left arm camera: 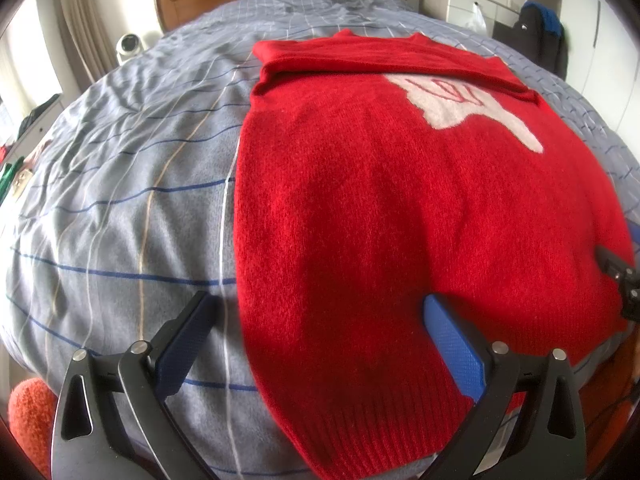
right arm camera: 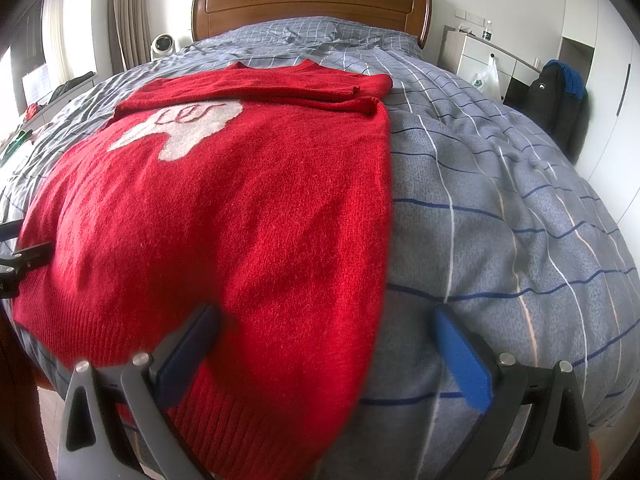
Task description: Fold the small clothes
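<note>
Red sweater [left arm camera: 400,216] spread flat on a bed with a grey checked duvet [left arm camera: 120,208], hem toward the cameras, neckline toward the wooden headboard [right arm camera: 312,0] at 12 o'clock. Both sleeves folded across the chest, partly covering a pale knitted motif [right arm camera: 188,128].

Left claw [left arm camera: 316,344] released, jaws wide apart, straddling the sweater's left edge near the hem: one blue pad [left arm camera: 452,352] over the knit at 5 o'clock, the other over bare duvet at 7 o'clock. Grasping nothing.

Right claw [right arm camera: 324,352] likewise released and spread, straddling the sweater's right edge: dark pad over the red knit at 7 o'clock, blue pad over the duvet at 5 o'clock. Whether the pads touch the fabric: cannot tell.
</note>
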Demonstrator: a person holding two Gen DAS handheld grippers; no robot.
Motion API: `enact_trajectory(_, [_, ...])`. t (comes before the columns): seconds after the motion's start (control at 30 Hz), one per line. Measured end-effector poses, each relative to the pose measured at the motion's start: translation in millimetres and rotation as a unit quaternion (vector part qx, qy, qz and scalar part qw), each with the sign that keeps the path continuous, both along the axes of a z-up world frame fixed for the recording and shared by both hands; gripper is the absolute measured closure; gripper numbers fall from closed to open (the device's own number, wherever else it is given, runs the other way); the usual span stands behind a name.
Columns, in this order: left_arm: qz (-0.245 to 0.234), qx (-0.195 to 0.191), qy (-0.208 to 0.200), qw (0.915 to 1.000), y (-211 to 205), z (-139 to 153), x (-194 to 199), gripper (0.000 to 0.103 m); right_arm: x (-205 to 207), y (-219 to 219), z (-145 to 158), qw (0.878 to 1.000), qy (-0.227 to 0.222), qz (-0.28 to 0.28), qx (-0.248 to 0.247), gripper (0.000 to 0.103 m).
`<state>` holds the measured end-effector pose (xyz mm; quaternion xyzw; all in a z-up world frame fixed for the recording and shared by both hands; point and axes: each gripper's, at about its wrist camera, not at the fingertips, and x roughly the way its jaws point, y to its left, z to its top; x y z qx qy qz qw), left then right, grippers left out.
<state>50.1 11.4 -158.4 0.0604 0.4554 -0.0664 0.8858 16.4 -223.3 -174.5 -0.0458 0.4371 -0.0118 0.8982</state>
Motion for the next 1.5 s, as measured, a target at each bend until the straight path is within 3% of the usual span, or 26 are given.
enact_trajectory(0.93, [-0.001, 0.003, 0.001, 1.0000, -1, 0, 0, 0.000, -1, 0, 0, 1.000, 0.002, 0.001, -0.002, 0.001])
enact_trajectory(1.1, [0.015, 0.024, 0.049, 0.9984, 20, 12, -10, 0.001, -4, -9, 6, 0.999, 0.036, 0.020, 0.002, 0.001])
enact_trajectory(1.17, [0.026, 0.007, 0.060, 0.9979, 38, 20, -18, 0.001, -9, -21, 15, 0.998, 0.059, 0.016, 0.003, 0.001])
enact_trajectory(1.3, [0.030, -0.054, 0.101, 0.9930, 66, 20, -23, 0.002, -38, -49, 35, 0.994, 0.071, 0.005, 0.083, 0.001])
enact_trajectory(1.37, [0.015, -0.074, 0.124, 0.9894, 63, 12, -22, 0.004, -47, -59, 29, 0.982, 0.099, 0.005, 0.159, 0.004])
enact_trajectory(1.4, [0.009, -0.077, 0.133, 0.9881, 60, 8, -22, 0.011, -49, -61, 24, 0.975, 0.115, 0.006, 0.188, 0.005])
enact_trajectory(1.43, [0.003, -0.076, 0.143, 0.9867, 58, 2, -22, 0.021, -50, -63, 15, 0.966, 0.135, 0.007, 0.219, 0.011])
enact_trajectory(1.5, [-0.003, -0.069, 0.156, 0.9853, 57, -6, -21, 0.024, -52, -64, 3, 0.955, 0.157, 0.007, 0.252, 0.022])
